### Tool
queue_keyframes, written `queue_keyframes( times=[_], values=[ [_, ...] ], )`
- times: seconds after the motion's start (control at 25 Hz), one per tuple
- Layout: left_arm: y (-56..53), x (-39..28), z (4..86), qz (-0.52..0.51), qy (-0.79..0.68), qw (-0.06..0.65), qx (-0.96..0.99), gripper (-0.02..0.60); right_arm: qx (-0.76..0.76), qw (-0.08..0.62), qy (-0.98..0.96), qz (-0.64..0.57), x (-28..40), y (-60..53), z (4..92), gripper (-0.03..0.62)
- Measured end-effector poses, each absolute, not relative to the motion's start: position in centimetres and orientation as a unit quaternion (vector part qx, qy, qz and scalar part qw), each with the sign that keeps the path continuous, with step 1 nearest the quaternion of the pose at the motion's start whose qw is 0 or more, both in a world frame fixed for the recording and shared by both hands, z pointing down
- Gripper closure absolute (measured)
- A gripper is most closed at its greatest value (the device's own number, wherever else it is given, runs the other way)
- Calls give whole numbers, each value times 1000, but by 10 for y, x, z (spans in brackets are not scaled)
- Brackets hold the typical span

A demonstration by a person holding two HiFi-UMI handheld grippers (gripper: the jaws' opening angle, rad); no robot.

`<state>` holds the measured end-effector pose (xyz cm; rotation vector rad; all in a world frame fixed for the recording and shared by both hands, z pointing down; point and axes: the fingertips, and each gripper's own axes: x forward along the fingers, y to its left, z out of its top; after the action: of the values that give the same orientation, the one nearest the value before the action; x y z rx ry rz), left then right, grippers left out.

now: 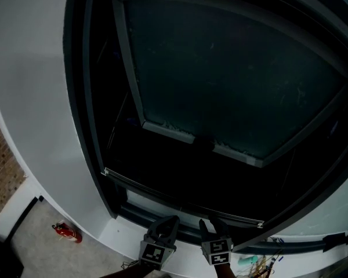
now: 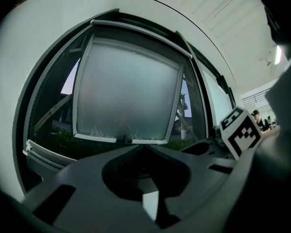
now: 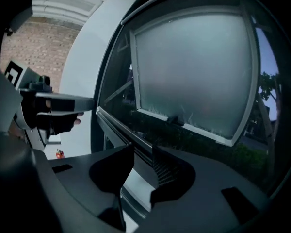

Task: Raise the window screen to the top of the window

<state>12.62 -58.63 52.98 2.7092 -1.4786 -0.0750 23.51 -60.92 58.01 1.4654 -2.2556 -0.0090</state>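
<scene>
Left gripper [image 2: 143,147] has its jaws clenched tip to tip with nothing between them. Just beside it, the right gripper [image 3: 142,152] stands released, jaws apart and empty; the window's bottom rail [image 3: 117,126] shows through the gap beyond them. Both sit low, near the sill. The window screen [image 1: 232,80] hangs partway up the opening, its bottom bar with a small dark handle [image 1: 203,143] well above the rail, with dark open space beneath.

window screen [image 1: 232,80] above, left tool [image 1: 165,222] beside right tool [image 1: 212,225] — below
</scene>
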Motion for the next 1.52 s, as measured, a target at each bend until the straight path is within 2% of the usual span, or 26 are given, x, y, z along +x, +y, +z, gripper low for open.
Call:
queue_keyframes(
  times=[0.28, 0.68, 0.92, 1.52],
  values=[
    [-594, 125, 529, -27, -483, 34, 874, 581, 485, 348, -800, -55, 236, -632, 617, 477],
    [-595, 109, 530, -29, -487, 37, 872, 581, 445, 481, -741, -146, 235, -652, 647, 482],
    [-598, 100, 531, -33, -488, 42, 871, 581, 399, 570, -677, -242, 228, -659, 648, 520],
    [-602, 84, 535, -41, -489, 53, 870, 581, 360, 616, -677, -178, 230, -658, 654, 542]
  ],
)
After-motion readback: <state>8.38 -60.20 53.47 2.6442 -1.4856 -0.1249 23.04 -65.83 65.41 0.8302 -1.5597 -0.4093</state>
